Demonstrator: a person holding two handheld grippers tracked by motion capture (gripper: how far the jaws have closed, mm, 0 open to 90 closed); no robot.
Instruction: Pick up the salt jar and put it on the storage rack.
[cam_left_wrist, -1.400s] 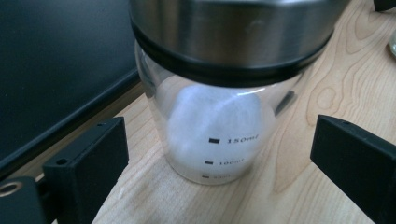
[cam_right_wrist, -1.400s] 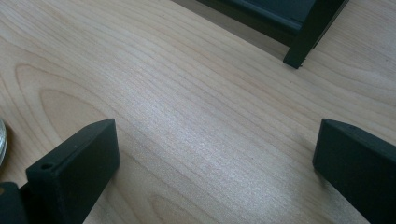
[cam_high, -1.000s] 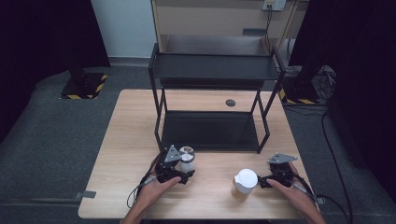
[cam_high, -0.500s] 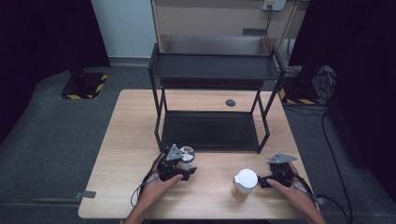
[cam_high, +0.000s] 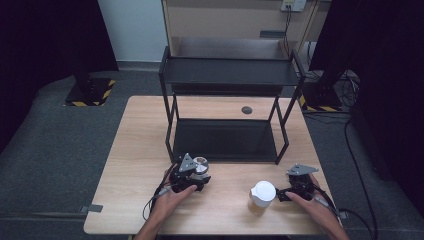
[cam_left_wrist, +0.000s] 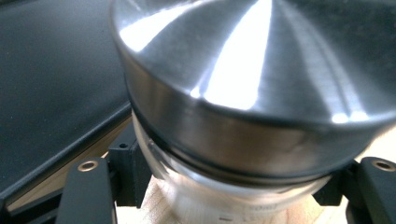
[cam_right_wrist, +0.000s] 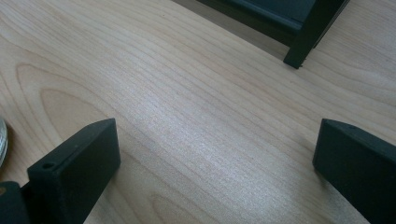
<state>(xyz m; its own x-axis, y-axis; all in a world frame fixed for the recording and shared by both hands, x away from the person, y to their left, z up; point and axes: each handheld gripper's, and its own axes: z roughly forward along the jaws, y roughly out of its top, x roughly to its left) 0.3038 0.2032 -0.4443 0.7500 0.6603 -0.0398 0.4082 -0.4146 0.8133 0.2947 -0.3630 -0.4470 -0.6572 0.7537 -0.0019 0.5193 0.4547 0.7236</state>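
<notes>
Just in front of the black two-tier metal rack (cam_high: 227, 100) on the wooden surface (cam_high: 135, 145), my left tool (cam_high: 192, 176) has just been closing and now clamps the steel-lidded glass jar (cam_left_wrist: 243, 107), not yet lifted. Nearby, the white-lidded jar (cam_high: 262, 194) waits beside my right tool (cam_high: 285, 192), jaws apart.

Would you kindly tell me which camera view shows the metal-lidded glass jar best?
The left gripper view: the metal-lidded glass jar sits close up between the left gripper jaws, which have just been closing on its glass body, the brushed lid plain. The high view shows it small beside the black rack. The right gripper view offers nothing sure of it.
</notes>
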